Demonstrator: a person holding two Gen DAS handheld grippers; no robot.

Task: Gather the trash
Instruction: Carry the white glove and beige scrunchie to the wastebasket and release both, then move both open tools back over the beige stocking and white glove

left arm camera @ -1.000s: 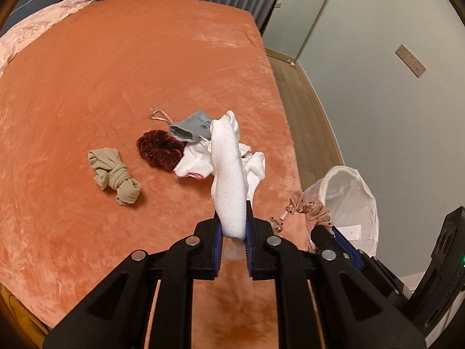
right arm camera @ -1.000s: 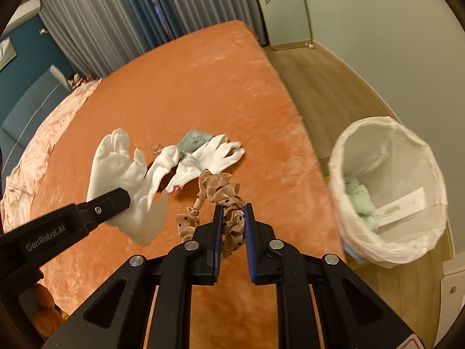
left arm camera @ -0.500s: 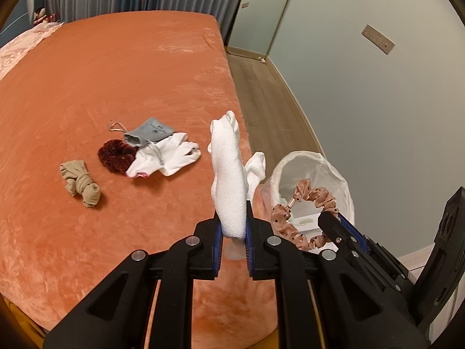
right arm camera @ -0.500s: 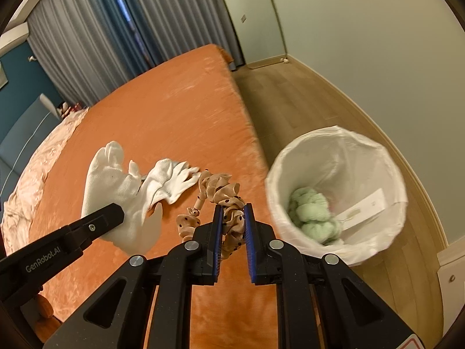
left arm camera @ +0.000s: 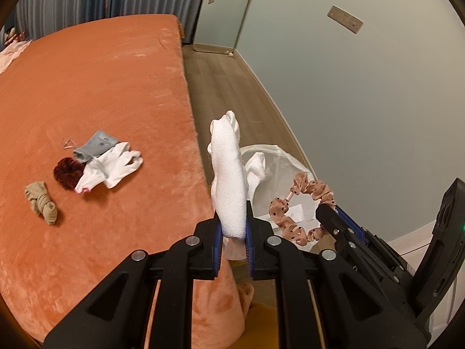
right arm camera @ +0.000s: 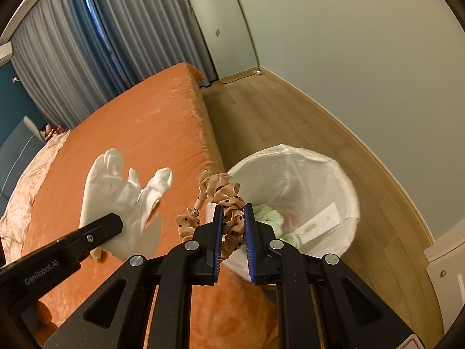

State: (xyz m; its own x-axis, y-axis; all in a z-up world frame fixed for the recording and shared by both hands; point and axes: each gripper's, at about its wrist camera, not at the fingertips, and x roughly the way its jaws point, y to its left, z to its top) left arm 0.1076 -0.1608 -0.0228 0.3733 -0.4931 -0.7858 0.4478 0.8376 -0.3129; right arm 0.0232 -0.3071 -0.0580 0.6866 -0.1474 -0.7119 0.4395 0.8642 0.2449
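Observation:
My left gripper (left arm camera: 233,226) is shut on a white glove (left arm camera: 228,174), held up over the bed's edge beside the bin; the glove also shows in the right wrist view (right arm camera: 116,195). My right gripper (right arm camera: 233,226) is shut on a tan dotted scrunchie (right arm camera: 225,200), held over the near rim of the white-lined trash bin (right arm camera: 334,174). The scrunchie (left arm camera: 302,203) and bin (left arm camera: 279,157) also show in the left wrist view. On the orange bed (left arm camera: 87,87) lie a second white glove (left arm camera: 113,165), a grey pouch (left arm camera: 96,145), a dark red scrunchie (left arm camera: 66,171) and a beige knotted sock (left arm camera: 40,200).
The bin stands on the wood floor (right arm camera: 290,116) between the bed and the wall (right arm camera: 363,72). It holds a green wad (right arm camera: 270,218) and a paper slip (right arm camera: 319,221). Curtains (right arm camera: 101,43) hang behind the bed.
Both grippers have moved right, from over the bed to the bin, still holding their items. The scrunchie is now over the bin's rim.

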